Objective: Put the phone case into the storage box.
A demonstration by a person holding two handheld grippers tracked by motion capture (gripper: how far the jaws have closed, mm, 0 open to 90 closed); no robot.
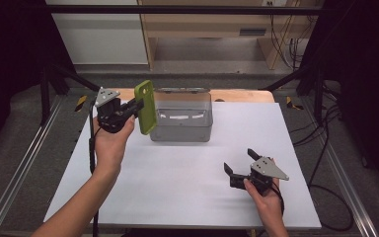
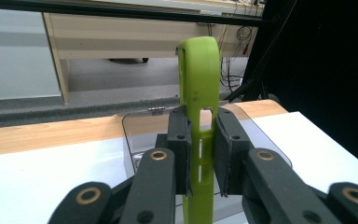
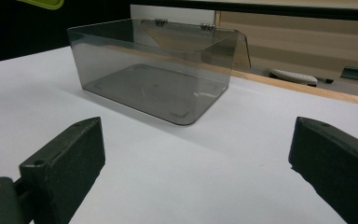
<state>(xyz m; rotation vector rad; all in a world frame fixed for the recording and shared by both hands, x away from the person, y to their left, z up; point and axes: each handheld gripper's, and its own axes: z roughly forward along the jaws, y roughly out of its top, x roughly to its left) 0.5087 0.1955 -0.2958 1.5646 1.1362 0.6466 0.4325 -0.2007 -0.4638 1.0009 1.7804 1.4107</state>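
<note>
Over on the left: left hand-held gripper [image 1: 137, 109] up off the white surface [image 1: 177, 197], jaws clamped tight on a lime-green phone case [image 1: 145, 106]. Case held upright on its long edge, squeezed across its thin side, top end poking well above the pads. Same deal in the left gripper view, green case [image 2: 199, 116] pinched dead centre between the two black jaws, side cutouts visible right at the pinch point. Hangs just beside the left wall of the box, roughly level with its rim, not inside it.

Middle-back of the surface: smoky transparent plastic box [image 1: 181, 116], hinged lid flipped open and leaning back toward the wooden edge. Looks empty inside in the right gripper view, box [image 3: 154, 88] sitting flat with just the bare floor of it showing through.

Over on the right: right hand-held gripper [image 1: 238, 163] down low near the front of the surface, well apart from the box, jaws spread wide with nothing between them. Pointed toward the box, black pads [image 3: 70, 163] far apart at either side of the right gripper view.
</note>
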